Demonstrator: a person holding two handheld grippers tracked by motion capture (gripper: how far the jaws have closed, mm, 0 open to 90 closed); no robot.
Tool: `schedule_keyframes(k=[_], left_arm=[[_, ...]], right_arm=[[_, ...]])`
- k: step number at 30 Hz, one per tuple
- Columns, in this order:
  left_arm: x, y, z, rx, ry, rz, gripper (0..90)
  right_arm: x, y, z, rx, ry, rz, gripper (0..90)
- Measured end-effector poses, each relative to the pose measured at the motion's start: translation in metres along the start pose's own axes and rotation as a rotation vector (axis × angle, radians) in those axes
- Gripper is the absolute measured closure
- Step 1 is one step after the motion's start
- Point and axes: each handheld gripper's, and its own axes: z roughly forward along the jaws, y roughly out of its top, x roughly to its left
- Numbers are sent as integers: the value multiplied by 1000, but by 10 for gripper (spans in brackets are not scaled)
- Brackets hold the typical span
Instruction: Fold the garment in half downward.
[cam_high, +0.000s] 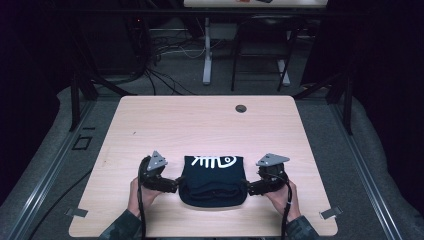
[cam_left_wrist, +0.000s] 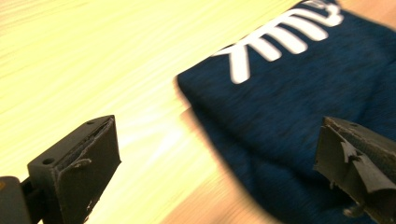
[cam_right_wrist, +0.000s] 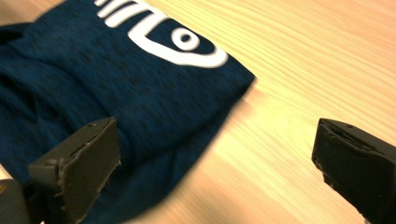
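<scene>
1. Folded dark blue shirt (cam_high: 212, 181) with white fish-skeleton print (cam_high: 215, 161) lies near the wooden table (cam_high: 200, 125)'s front edge.
2. Left gripper (cam_high: 176, 184), right gripper (cam_high: 248, 187) flank it; both jaws wide apart, holding nothing.

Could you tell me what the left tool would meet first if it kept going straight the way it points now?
Most likely the folded dark blue garment: the left tool is open, straddling its near edge, though depth is unclear.
</scene>
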Motion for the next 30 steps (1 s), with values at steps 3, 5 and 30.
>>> schedule_keyframes(k=[3,5,30], left_arm=[[7,-4,-3,4,22,-13,1],[15,-10,-4,20,48,-30,1],[53,-38,13,135,91,-145,1]], right_arm=[[-4,-4,-5,-8,-17,11,14],[-12,-10,-10,-3,-38,27,17],[-74,-76,-4,111,-150,199,14]])
